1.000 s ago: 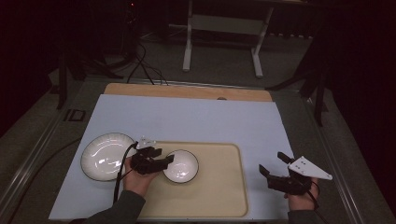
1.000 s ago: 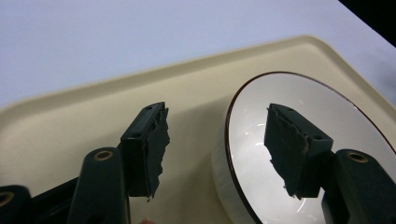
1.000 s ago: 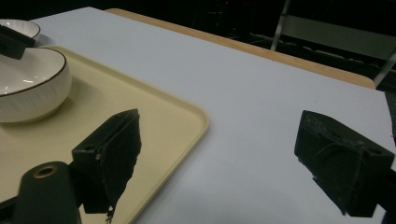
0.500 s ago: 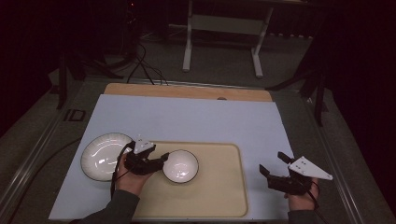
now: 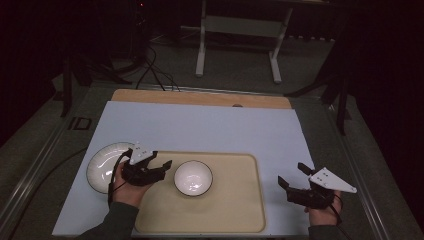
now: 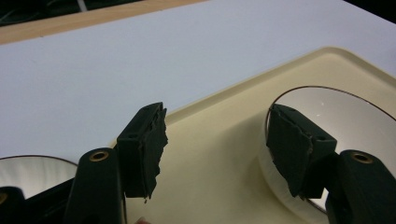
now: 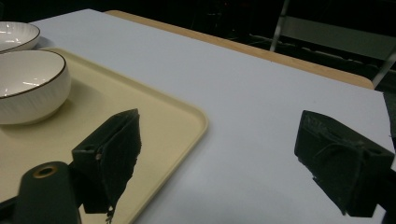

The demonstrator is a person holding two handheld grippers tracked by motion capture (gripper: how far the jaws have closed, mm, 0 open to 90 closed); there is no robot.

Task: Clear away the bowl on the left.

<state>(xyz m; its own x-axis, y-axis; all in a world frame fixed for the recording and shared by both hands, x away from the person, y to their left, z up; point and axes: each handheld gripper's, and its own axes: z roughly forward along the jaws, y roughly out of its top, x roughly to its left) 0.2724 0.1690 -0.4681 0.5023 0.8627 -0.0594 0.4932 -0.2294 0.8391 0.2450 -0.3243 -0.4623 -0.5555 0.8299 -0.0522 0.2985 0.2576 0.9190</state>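
A white bowl (image 5: 193,177) with a thin dark rim stands on the cream tray (image 5: 230,210), left of its middle. My left gripper (image 5: 161,161) hovers over the tray's left end, a short gap from the bowl, open and empty. In the left gripper view the left gripper (image 6: 219,140) has bare tray (image 6: 210,140) between its jaws, and the bowl (image 6: 336,112) lies just past one jaw. A white plate (image 5: 102,167) lies on the table left of the tray. My right gripper (image 5: 291,174) is open and empty over the table right of the tray; the right gripper (image 7: 219,158) faces the tray's corner.
The table top (image 5: 200,127) is pale blue-white with a wooden strip (image 5: 200,98) along its far edge. In the right gripper view the bowl (image 7: 28,86) and the plate (image 7: 16,35) show at far left. A metal stand (image 5: 237,30) rises behind the table.
My left gripper has drawn back leftward from the bowl's left rim, leaving the bowl standing on the tray. The right gripper has stayed put.
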